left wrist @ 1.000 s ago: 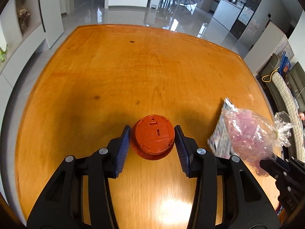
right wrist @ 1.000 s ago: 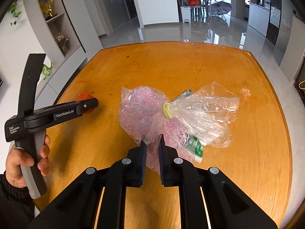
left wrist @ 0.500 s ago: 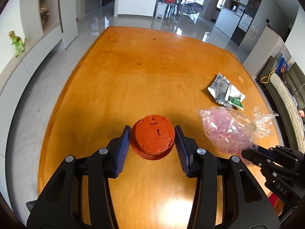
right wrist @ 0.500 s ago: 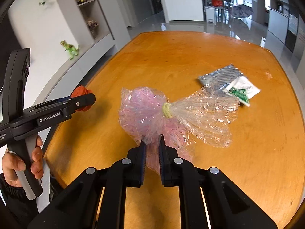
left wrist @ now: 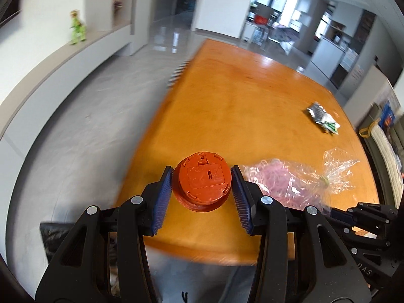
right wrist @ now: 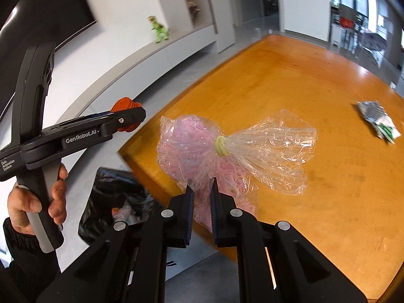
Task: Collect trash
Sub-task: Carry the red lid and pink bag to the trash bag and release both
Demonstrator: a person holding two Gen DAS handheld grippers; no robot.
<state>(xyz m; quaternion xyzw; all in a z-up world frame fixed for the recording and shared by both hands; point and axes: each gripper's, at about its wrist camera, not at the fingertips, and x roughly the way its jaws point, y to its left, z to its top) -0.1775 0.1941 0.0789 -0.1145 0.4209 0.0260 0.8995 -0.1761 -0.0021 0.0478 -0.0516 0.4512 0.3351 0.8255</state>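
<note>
carry step in hand: left gripper (left wrist: 201, 197) fingers clamp the cap (left wrist: 202, 185), right gripper (right wrist: 202, 197) fingers pinch the bag (right wrist: 202, 146), both just beyond the bin (right wrist: 111, 194). next, judged: centre over bin, release.

- I am reading "GenRobot.AI" in pale letters along the black side of the left gripper (right wrist: 128, 120), which is showing at the left of the right wrist view.
- I am also making out small print, "Data Acquisition System", stacked in three lines on the near left end of that same body.
- I am seeing "DAS" on the black body of the right gripper (left wrist: 328, 210), low at the near right of the left wrist view.
- I am finding the print on the far wrapper (right wrist: 378, 120) too blurred to read.
</note>
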